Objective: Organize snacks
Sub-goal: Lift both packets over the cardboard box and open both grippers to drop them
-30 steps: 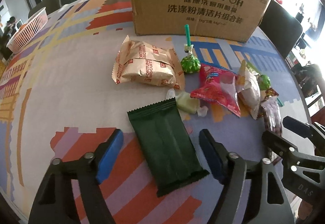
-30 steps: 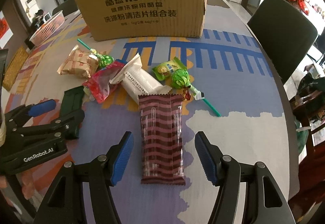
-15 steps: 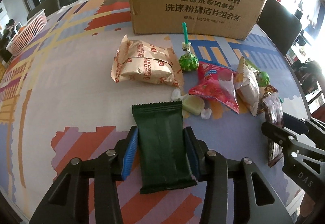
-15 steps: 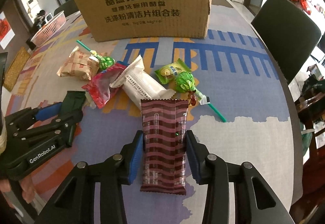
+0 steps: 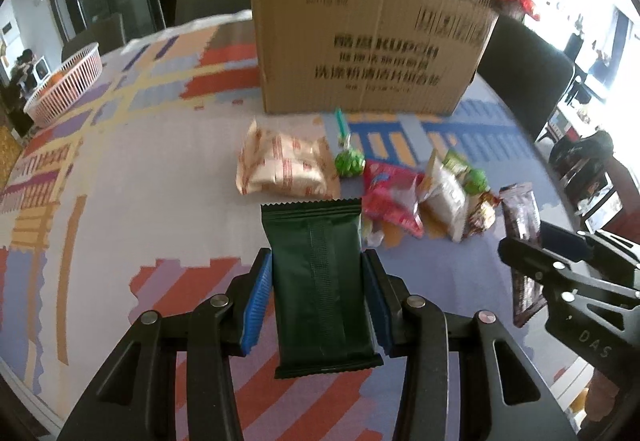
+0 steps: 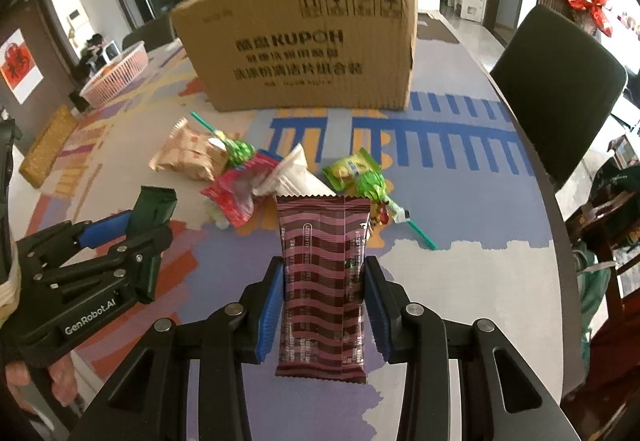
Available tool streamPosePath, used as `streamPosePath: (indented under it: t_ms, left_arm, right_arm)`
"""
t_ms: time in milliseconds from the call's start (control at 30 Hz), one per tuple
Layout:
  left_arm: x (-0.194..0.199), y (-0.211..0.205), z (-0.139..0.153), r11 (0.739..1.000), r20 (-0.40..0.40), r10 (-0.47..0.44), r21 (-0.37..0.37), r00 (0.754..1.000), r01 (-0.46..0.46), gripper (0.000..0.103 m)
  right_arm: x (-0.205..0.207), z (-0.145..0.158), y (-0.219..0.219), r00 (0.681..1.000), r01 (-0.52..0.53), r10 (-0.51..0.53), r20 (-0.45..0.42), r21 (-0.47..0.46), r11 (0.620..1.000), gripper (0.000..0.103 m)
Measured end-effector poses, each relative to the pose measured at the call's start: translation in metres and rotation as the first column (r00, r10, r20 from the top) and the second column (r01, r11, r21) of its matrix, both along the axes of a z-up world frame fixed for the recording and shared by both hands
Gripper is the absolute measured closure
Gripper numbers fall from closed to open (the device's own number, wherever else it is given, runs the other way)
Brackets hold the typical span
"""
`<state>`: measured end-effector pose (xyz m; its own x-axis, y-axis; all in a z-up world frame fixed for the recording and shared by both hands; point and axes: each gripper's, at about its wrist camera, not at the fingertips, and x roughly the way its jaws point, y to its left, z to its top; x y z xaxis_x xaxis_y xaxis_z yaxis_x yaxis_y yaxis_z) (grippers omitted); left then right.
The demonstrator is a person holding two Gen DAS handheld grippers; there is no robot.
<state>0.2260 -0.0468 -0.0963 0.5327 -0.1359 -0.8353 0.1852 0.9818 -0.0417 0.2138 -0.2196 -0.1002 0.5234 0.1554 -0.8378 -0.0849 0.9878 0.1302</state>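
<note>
Pickup is the step in hand: left claw (image 5: 318,301) clamps the green packet (image 5: 320,277), right claw (image 6: 324,307) clamps the striped packet (image 6: 324,281), both just above the bench (image 5: 120,181), probably bound for the cardboard box (image 6: 304,41).

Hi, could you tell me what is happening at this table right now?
A person is sorting snacks with a handheld gripper in each hand. The left gripper is shut on a dark green packet, and the right gripper is shut on a maroon striped packet. The other snacks, including a biscuit pack, a red packet and a green lollipop, lie loose on the tablecloth in front of a cardboard box. No snack can be seen in the box from here.
</note>
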Motion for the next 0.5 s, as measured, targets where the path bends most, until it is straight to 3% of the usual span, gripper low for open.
streamPosePath:
  t_ms: [500]
  left_arm:
    - [0.010,-0.002,0.068,0.999,0.187,-0.020,-0.021,0.982,0.024,0.059]
  right_arm:
    - [0.011,0.059,0.000,0.985,-0.019,0.019,0.170,0.001,1.000,0.063]
